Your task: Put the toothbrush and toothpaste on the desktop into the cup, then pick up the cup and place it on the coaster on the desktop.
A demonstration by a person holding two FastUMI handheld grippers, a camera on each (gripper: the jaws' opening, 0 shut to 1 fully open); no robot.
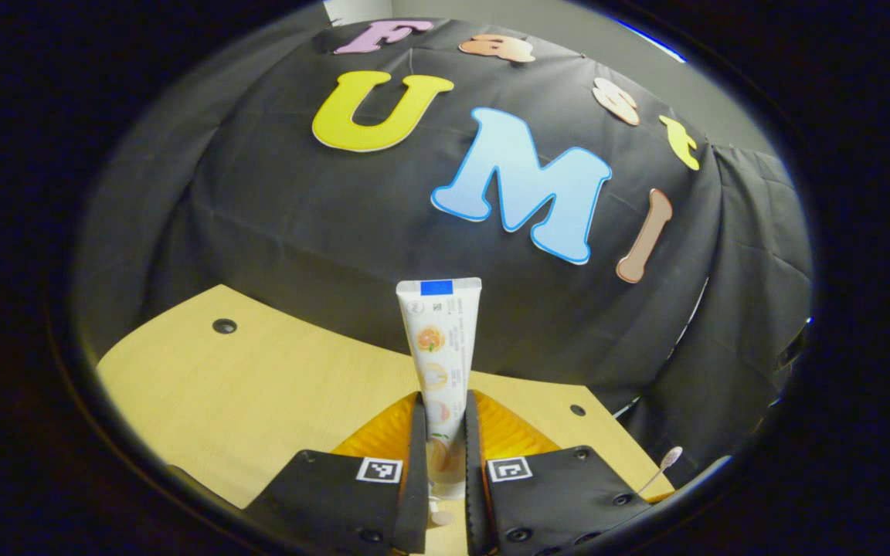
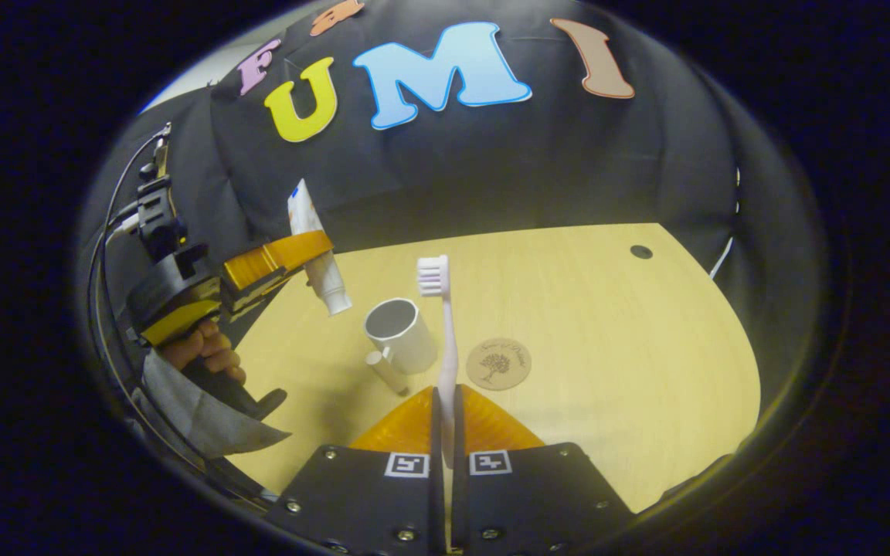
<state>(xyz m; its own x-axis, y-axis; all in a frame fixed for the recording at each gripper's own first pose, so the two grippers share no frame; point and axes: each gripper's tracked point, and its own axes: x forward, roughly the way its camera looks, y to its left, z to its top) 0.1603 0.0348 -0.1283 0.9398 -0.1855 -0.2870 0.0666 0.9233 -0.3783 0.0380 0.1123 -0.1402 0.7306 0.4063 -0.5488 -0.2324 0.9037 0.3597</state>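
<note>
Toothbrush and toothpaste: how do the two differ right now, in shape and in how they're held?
The toothbrush is a thin stick with a bristled head on top; the toothpaste is a broad flat printed tube. The right gripper clamps the toothbrush upright; the left gripper clamps the toothpaste, which the right gripper view shows tilted, cap end down, left of the cup. Both are lifted off the desktop, neither in the cup.

The toothpaste's [image 1: 440,371] lower end and the toothbrush's [image 2: 445,347] handle end sit hidden between gripping jaws.
</note>
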